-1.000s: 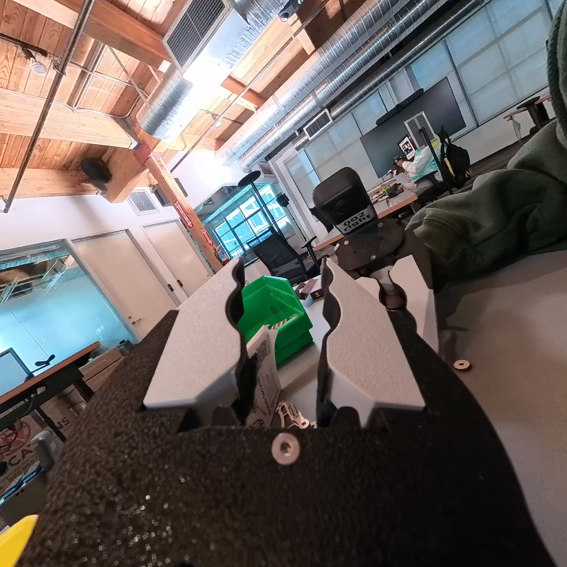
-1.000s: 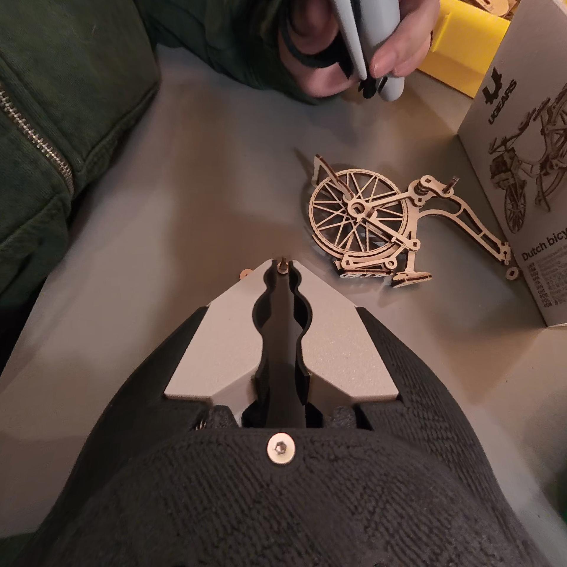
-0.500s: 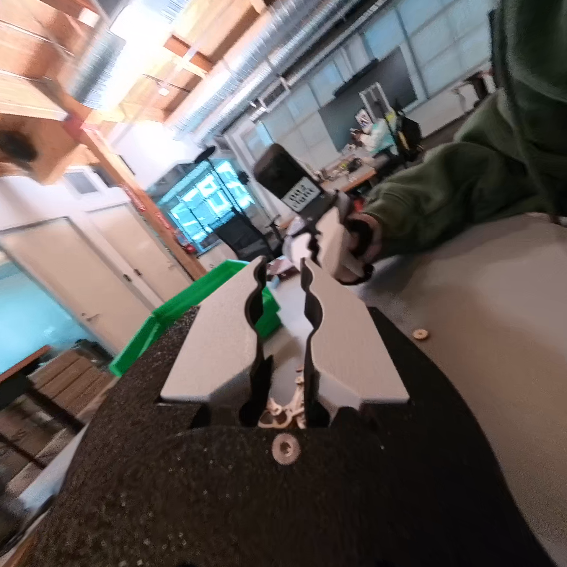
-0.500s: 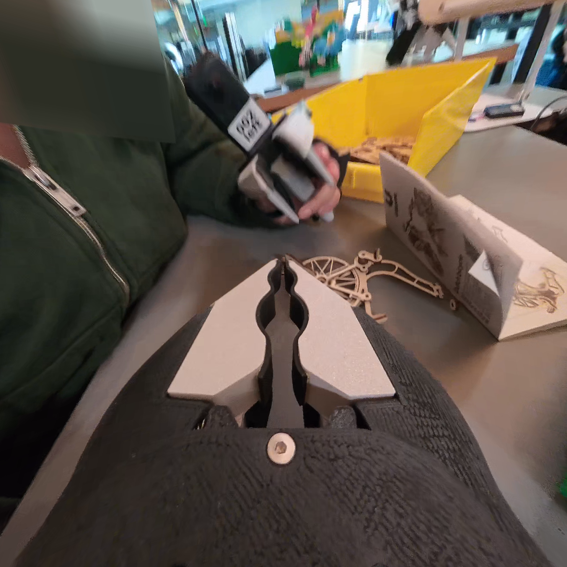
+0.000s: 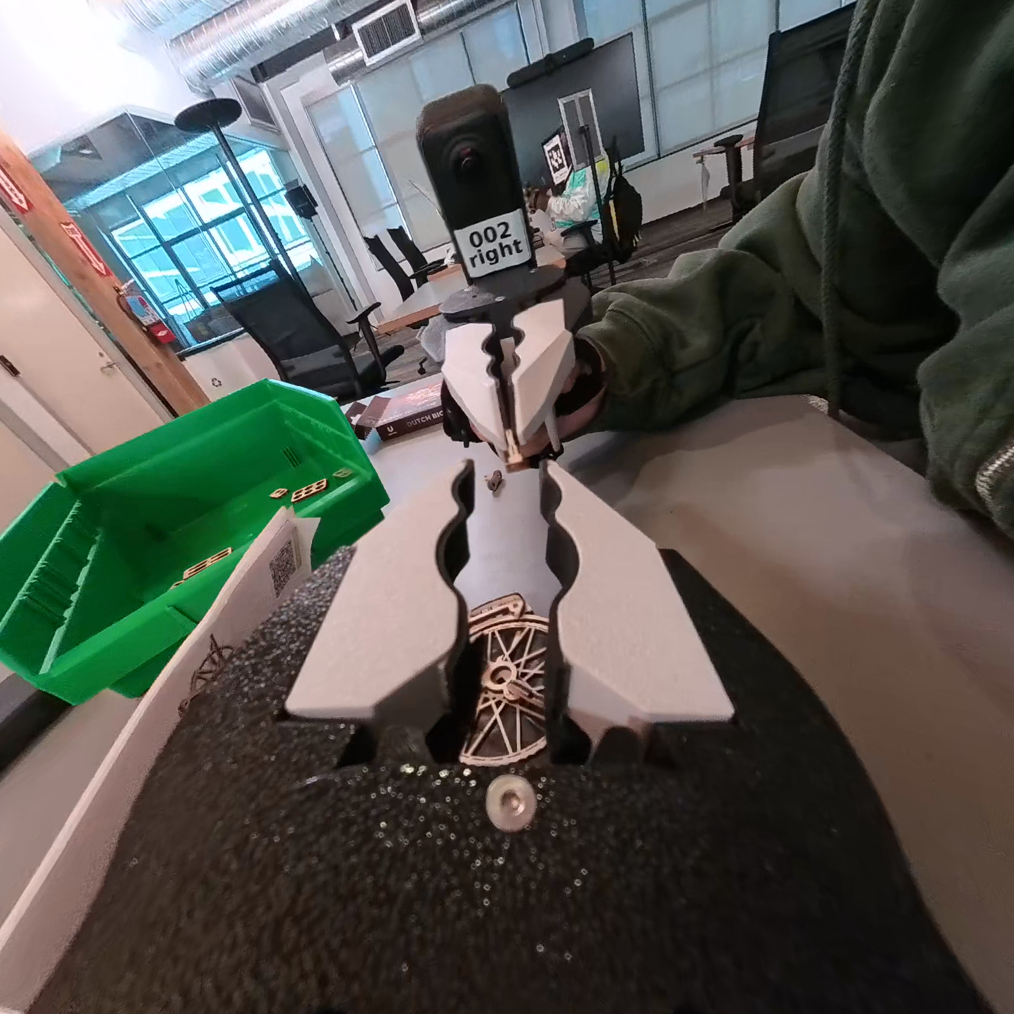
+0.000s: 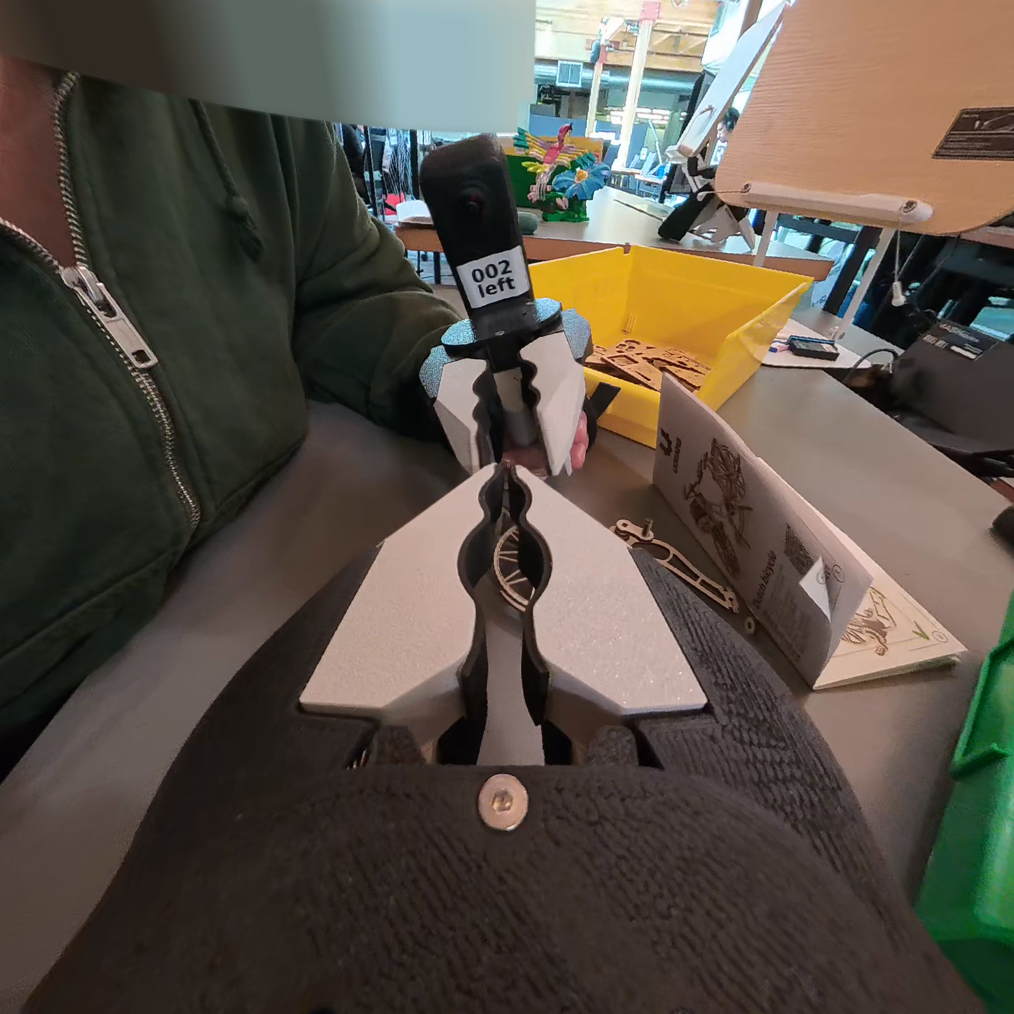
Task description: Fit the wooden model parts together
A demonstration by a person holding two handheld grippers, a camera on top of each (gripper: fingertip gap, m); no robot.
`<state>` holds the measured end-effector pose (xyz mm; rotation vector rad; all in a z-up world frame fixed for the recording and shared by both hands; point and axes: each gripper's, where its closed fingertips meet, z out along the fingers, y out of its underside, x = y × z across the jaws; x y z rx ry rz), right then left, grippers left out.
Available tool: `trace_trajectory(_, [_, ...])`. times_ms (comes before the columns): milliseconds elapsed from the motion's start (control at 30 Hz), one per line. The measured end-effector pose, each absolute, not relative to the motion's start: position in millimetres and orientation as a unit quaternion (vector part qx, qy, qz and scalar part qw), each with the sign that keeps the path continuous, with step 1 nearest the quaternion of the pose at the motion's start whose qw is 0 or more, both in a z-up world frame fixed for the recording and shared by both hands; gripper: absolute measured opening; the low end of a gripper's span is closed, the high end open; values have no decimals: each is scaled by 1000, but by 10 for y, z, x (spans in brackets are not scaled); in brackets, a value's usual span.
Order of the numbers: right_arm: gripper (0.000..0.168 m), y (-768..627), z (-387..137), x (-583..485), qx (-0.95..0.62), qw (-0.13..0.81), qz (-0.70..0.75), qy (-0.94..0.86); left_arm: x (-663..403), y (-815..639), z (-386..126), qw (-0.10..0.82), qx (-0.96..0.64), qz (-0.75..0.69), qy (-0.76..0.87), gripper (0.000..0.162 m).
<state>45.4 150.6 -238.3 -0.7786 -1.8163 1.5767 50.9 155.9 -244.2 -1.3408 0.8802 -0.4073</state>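
While the two grippers face each other tip to tip above the grey table [image 6: 307,548], I hold a tiny wooden piece [image 5: 513,460] pinched at the very tips of the right gripper [image 5: 511,452], whose fingers are pressed together on it. The left gripper [image 5: 506,483] has its fingers parted with nothing between them. The partly built wooden bicycle [image 6: 677,565] lies flat on the table below both tools, its spoked wheel [image 5: 507,680] showing through the gap in the left gripper, with a folded instruction booklet [image 6: 768,554] just beside it. A second small wooden part [image 5: 495,479] rests on the table near the tips. To do this step well, I judge I should bring the pinched piece down slowly and squarely over its seat on the bicycle, and use the left gripper to steady the frame first, since the thin wood looks easy to snap or drop. Both grippers tilt downward, held by hands in green sleeves [image 5: 768,329]. A green bin [image 5: 164,548] and a yellow bin [image 6: 686,307] of parts flank the work.
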Motion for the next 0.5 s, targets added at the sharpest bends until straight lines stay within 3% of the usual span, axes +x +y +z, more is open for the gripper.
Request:
trace_trajectory(267, [0, 1497, -2400, 447, -289, 310, 584, -692, 543, 1529, -2470, 671, -592, -182, 407, 7])
trace_trajectory(500, [0, 1485, -2385, 446, -286, 310, 587, -691, 534, 1532, -2455, 675, -589, -164, 414, 6])
